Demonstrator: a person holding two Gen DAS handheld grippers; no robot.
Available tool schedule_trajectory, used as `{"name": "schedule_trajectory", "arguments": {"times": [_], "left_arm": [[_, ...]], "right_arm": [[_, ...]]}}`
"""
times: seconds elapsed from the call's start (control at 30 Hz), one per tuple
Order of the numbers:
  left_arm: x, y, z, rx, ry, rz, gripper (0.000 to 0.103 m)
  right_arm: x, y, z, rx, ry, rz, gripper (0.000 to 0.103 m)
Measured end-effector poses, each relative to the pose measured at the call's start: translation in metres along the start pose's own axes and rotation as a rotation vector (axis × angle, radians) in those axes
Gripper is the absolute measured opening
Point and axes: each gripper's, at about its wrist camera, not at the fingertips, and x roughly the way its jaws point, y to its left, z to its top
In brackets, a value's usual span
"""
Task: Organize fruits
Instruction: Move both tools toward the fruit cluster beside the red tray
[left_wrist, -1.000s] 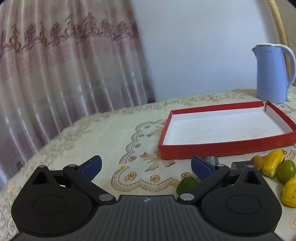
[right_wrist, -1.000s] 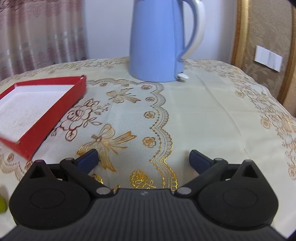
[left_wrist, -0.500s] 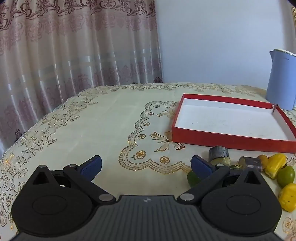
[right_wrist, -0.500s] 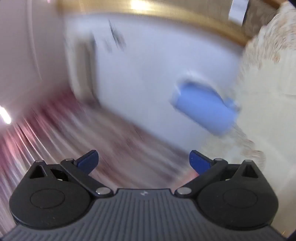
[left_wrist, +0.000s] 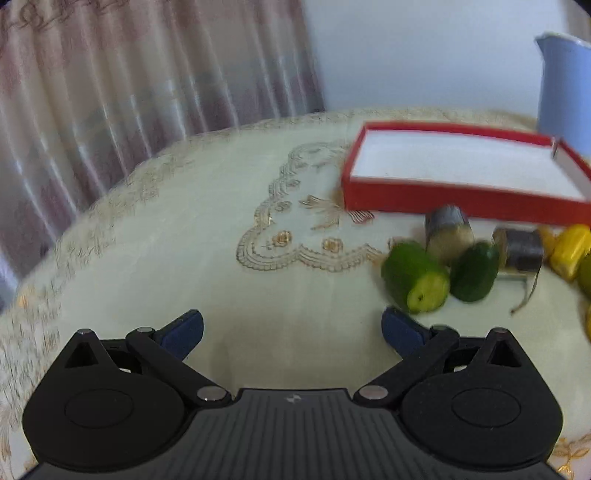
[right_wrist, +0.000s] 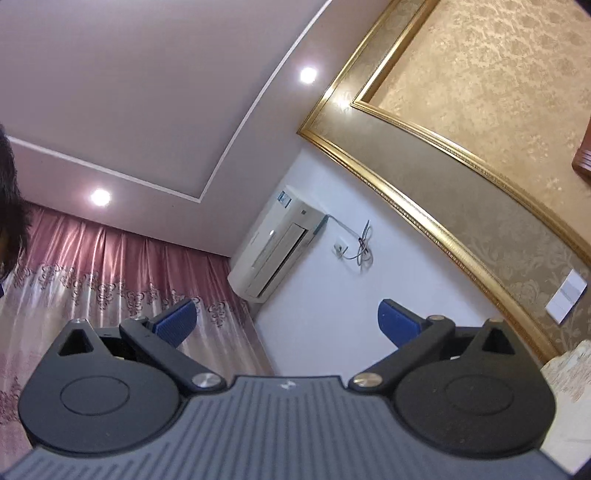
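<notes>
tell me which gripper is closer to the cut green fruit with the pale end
Left. The left gripper is open just in front of the cut green fruit, which lies by its right finger. The right gripper points up toward the ceiling and air conditioner, no fruit in view.

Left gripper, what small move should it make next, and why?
Probably ease the left gripper forward and to the right so its open fingers straddle the cut green fruit. That fruit lies nearest, just beyond the right finger, and the red box is empty. The right gripper points at the ceiling.
</notes>
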Motion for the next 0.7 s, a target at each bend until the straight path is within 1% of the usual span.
{"name": "schedule_trajectory", "arguments": {"times": [0.07, 0.13, 0.17, 0.23, 0.27, 0.33, 0.4, 0.47, 0.53, 0.57, 0.6, 0.67, 0.7], "left_arm": [[-0.003, 0.003, -0.003, -0.027, 0.000, -0.010, 0.103], [-0.006, 0.008, -0.006, -0.059, 0.002, -0.032, 0.103], [-0.006, 0.008, -0.005, -0.071, 0.008, -0.037, 0.103], [-0.009, 0.007, -0.003, -0.073, 0.012, -0.038, 0.103], [-0.010, 0.006, -0.001, -0.070, 0.012, -0.039, 0.103], [-0.011, 0.004, 0.000, -0.062, 0.009, -0.045, 0.103], [-0.011, 0.004, 0.003, -0.069, 0.014, -0.049, 0.103], [-0.010, 0.004, 0.004, -0.077, 0.017, -0.054, 0.103], [-0.009, 0.005, 0.004, -0.083, 0.019, -0.061, 0.103], [-0.009, 0.005, 0.004, -0.083, 0.019, -0.062, 0.103], [-0.009, 0.005, 0.004, -0.081, 0.019, -0.062, 0.103], [-0.009, 0.003, 0.004, -0.075, 0.017, -0.069, 0.103], [-0.008, 0.002, 0.004, -0.071, 0.016, -0.072, 0.103]], "right_arm": [[0.007, 0.014, -0.004, -0.035, 0.052, -0.020, 0.103], [0.003, 0.027, -0.009, -0.113, 0.109, 0.028, 0.103], [-0.004, 0.034, -0.016, -0.150, 0.131, 0.052, 0.103], [-0.005, 0.045, -0.030, -0.233, 0.195, 0.101, 0.103], [-0.004, 0.049, -0.036, -0.271, 0.230, 0.113, 0.103], [0.000, 0.060, -0.053, -0.334, 0.322, 0.111, 0.103], [0.008, 0.065, -0.068, -0.352, 0.426, 0.074, 0.103], [0.018, 0.070, -0.088, -0.368, 0.564, 0.000, 0.103], [0.026, 0.066, -0.107, -0.340, 0.726, -0.058, 0.103], [0.028, 0.062, -0.114, -0.326, 0.787, -0.084, 0.103], [0.029, 0.061, -0.123, -0.320, 0.828, -0.106, 0.103], [0.032, 0.062, -0.138, -0.349, 0.928, -0.129, 0.103], [0.031, 0.062, -0.148, -0.359, 0.955, -0.134, 0.103]]}}
